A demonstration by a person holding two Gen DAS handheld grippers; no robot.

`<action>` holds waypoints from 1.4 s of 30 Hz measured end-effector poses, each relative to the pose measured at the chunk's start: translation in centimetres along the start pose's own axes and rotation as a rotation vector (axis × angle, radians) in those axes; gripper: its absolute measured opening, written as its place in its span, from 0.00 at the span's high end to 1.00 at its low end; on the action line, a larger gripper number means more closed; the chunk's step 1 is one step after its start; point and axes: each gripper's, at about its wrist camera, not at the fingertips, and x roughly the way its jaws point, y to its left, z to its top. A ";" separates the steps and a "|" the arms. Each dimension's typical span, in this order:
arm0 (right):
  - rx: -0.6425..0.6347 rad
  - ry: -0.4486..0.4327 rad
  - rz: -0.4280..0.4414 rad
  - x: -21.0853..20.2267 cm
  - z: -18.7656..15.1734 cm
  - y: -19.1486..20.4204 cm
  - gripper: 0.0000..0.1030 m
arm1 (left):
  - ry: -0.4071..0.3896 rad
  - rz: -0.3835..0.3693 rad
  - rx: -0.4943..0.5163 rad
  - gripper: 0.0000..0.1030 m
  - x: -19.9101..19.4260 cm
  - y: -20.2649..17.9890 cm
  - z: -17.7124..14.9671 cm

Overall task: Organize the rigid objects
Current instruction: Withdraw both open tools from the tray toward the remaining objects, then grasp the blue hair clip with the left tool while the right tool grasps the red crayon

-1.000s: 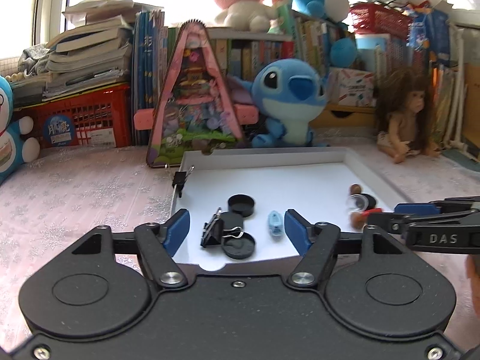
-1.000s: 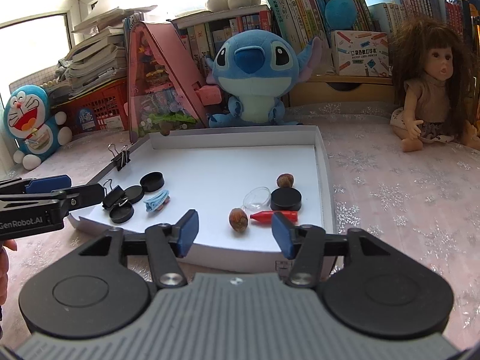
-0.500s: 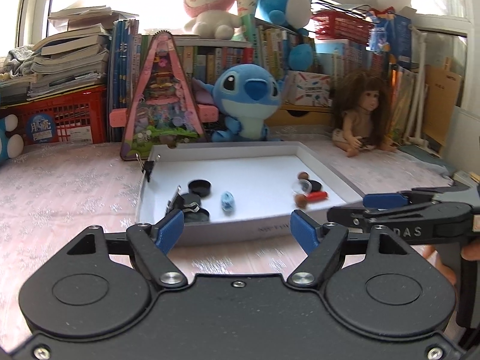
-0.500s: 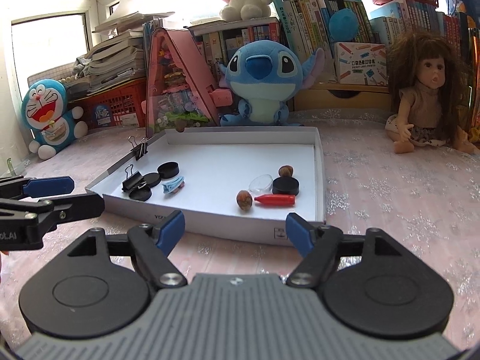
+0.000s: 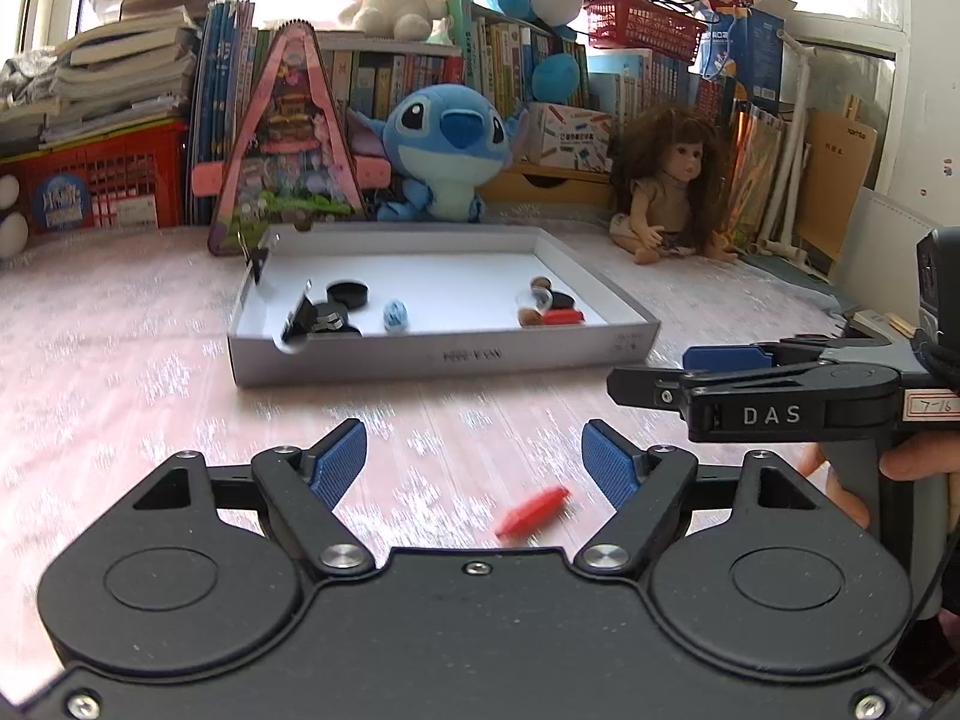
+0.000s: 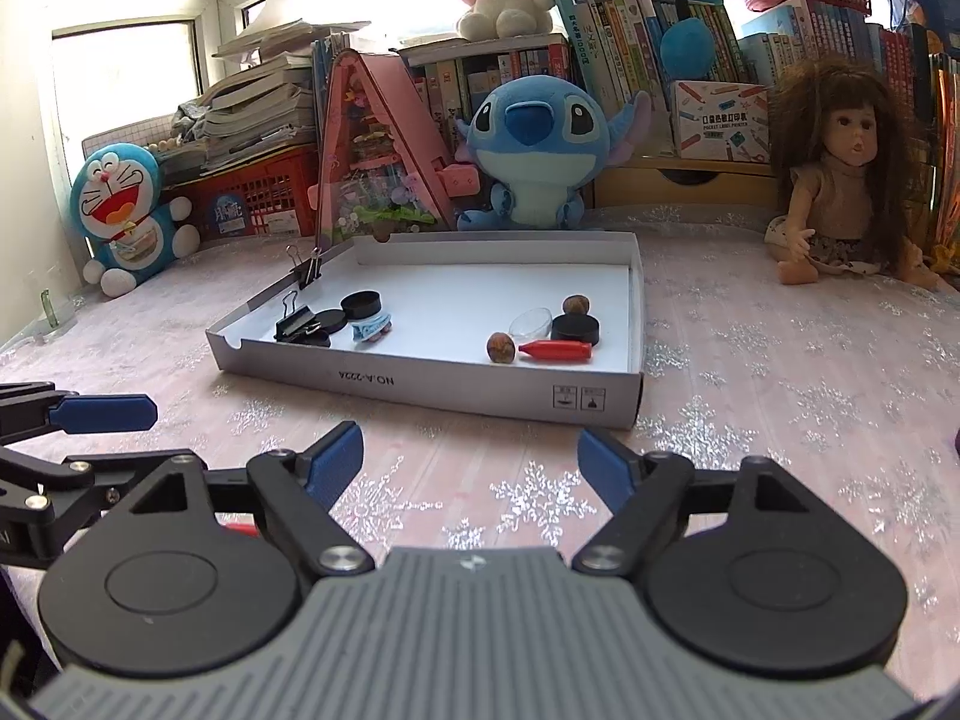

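Observation:
A white shallow box point(image 5: 444, 354) point(image 6: 420, 381) lies on the pink tablecloth. It holds black caps point(image 6: 362, 303), a binder clip point(image 6: 295, 324), a small blue item point(image 6: 372, 327), two brown nuts point(image 6: 501, 348), a clear lid point(image 6: 531, 321) and a red crayon point(image 6: 555, 351). Another red crayon point(image 5: 531, 510) lies on the cloth just in front of my open, empty left gripper point(image 5: 477, 459). My right gripper point(image 6: 471, 459) is open and empty, well short of the box. It also shows in the left wrist view point(image 5: 720, 372).
A binder clip point(image 6: 307, 270) is clipped on the box's left wall. Behind the box stand a Stitch plush point(image 6: 531, 150), a pink triangular toy house point(image 6: 375, 168), a doll point(image 6: 840, 180), a Doraemon plush point(image 6: 123, 210), a red basket and rows of books.
Both grippers have pulled back from the box toward the near edge. A red crayon on the cloth has come into view in front of the left gripper.

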 end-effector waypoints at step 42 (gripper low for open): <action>0.021 0.029 -0.015 -1.9 -3.4 -0.2 0.15 | 0.116 -0.078 -0.025 0.68 -1.7 -2.8 -5.1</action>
